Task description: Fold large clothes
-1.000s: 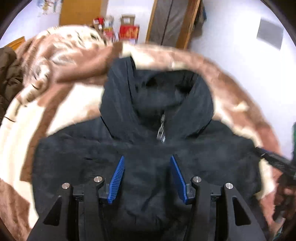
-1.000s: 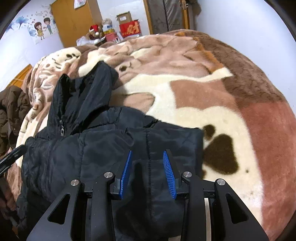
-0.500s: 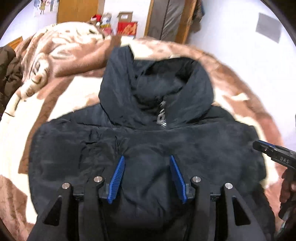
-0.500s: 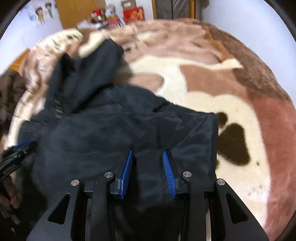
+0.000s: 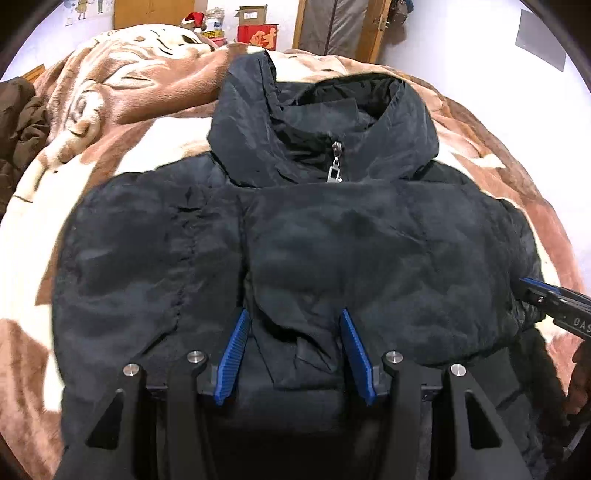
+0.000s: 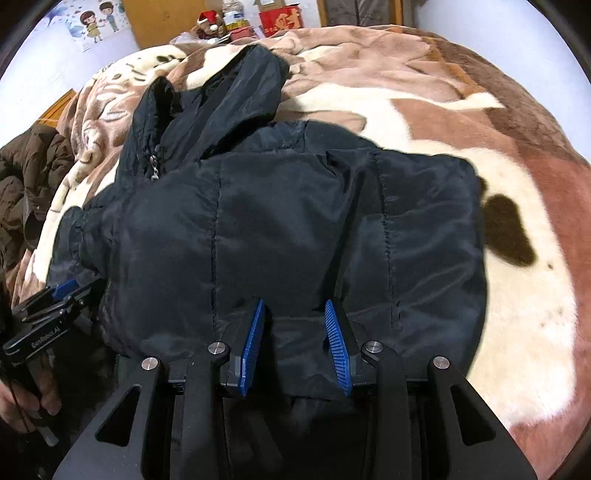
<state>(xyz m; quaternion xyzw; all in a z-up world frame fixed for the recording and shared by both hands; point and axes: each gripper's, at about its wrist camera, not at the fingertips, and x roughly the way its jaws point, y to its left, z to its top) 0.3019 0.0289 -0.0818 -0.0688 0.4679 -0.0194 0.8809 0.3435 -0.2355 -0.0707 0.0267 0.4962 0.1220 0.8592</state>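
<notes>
Folding a black hooded jacket (image 5: 332,251) that lies front-up on the bed's brown-and-cream blanket (image 6: 461,122), hood toward the far wall, zip closed to the collar with the zipper pull (image 5: 334,171) showing. Sleeves look already turned in over the chest; the bottom part appears doubled up toward the shoulders, so the step in hand reads as carrying the hem fold upward. Left hand-held gripper (image 5: 295,354): jaws partly apart, a bunch of the near edge of the fabric sits between the blue pads and seems pinched. Right hand-held gripper (image 6: 295,347): jaws narrower, also with a ridge of the near edge between the pads, apparently gripped. To do this well, judged: keep both grips level with each other so the fold line stays straight across the body; lay the edge just below the collar, not over the hood; lower both sides together, then release only once the padding has settled, since puffy fill tends to spring back. Watch that the tucked sleeves do not slide out at the sides. Count: one black jacket; two hand-held grippers; one blanket; one brown garment (image 6: 26,177) heaped at the bed's left edge; one red box (image 5: 258,35) and one cardboard box (image 5: 253,13) at the far wall.
</notes>
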